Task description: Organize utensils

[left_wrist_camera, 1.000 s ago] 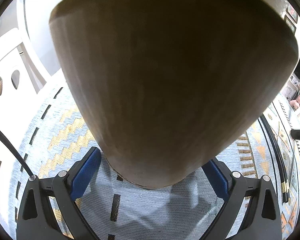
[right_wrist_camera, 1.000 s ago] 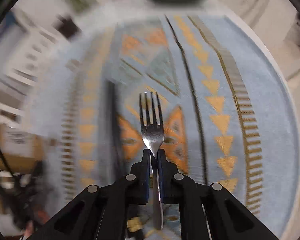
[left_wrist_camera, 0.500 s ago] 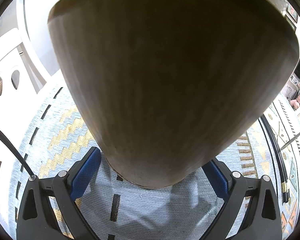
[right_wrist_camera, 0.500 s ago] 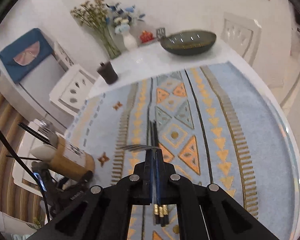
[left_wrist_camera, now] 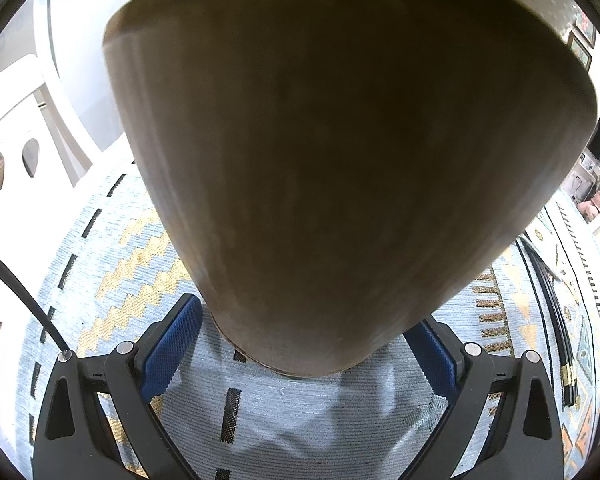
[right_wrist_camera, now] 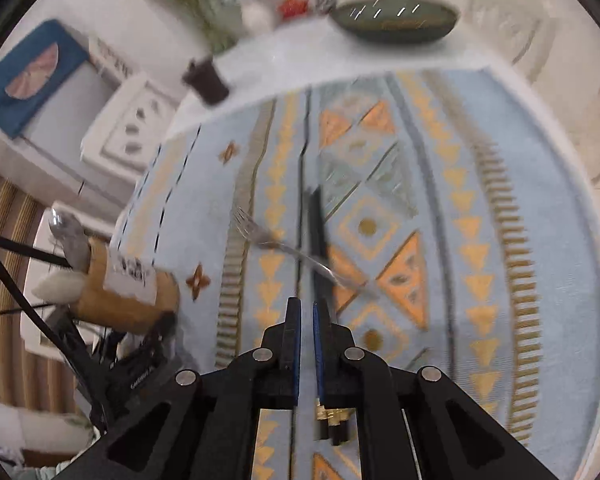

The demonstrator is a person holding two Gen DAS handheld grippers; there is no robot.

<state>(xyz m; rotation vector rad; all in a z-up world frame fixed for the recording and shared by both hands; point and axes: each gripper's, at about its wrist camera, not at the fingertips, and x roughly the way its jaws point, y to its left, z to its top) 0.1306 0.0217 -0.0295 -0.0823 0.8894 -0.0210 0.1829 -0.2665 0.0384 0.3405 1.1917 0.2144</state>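
One fork lies mid-frame across black chopsticks on the worktop. My right fingers are closed, empty. My left fingers grip one wooden holder, lower left in the right view.

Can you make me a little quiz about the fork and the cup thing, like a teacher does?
1. True or false: the right gripper is gripping the silver metal fork.
2. Which one holds the tan cylindrical utensil holder? A: left gripper. B: right gripper.
3. Fill in: the fork crosses the long black ___ on the patterned blue tablecloth.
Key: 1 false, its jaws are shut on nothing; 2 A; 3 chopsticks.
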